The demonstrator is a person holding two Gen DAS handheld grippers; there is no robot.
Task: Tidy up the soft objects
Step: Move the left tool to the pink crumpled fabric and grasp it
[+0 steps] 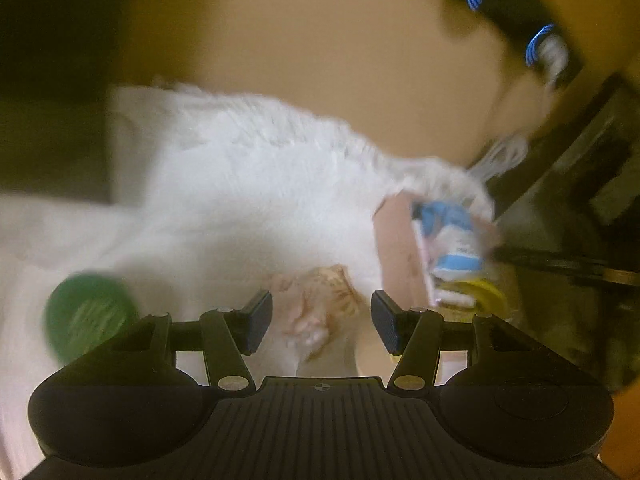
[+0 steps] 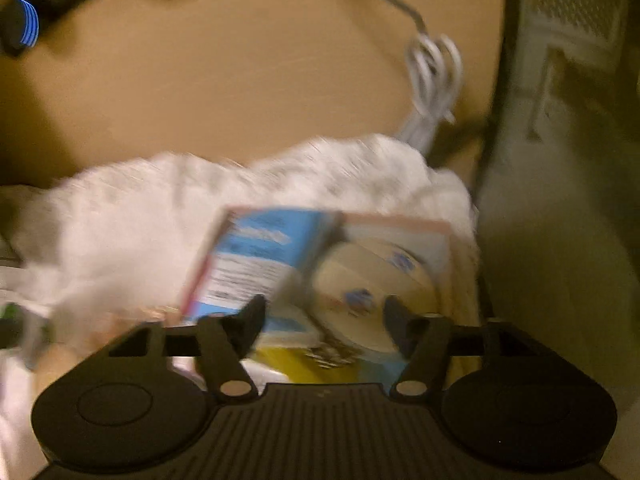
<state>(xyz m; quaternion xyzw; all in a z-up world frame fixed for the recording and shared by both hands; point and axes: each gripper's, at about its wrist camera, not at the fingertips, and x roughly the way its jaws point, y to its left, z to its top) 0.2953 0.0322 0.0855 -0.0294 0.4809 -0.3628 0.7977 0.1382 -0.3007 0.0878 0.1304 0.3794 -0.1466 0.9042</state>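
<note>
White fluffy fabric (image 1: 248,184) fills the middle of both wrist views, blurred, lying on a tan surface (image 1: 320,40). The left gripper (image 1: 322,320) stands wide over a peach plush piece (image 1: 316,308), apart from it. The right gripper (image 2: 324,320) stands wide over a printed box (image 2: 320,264) at lower centre.

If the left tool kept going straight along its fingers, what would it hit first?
Probably the small pink-and-orange soft item lying on the white fluffy blanket: it sits right between the open left tool fingers. Blur hides the depth, so the blanket itself may come first.
</note>
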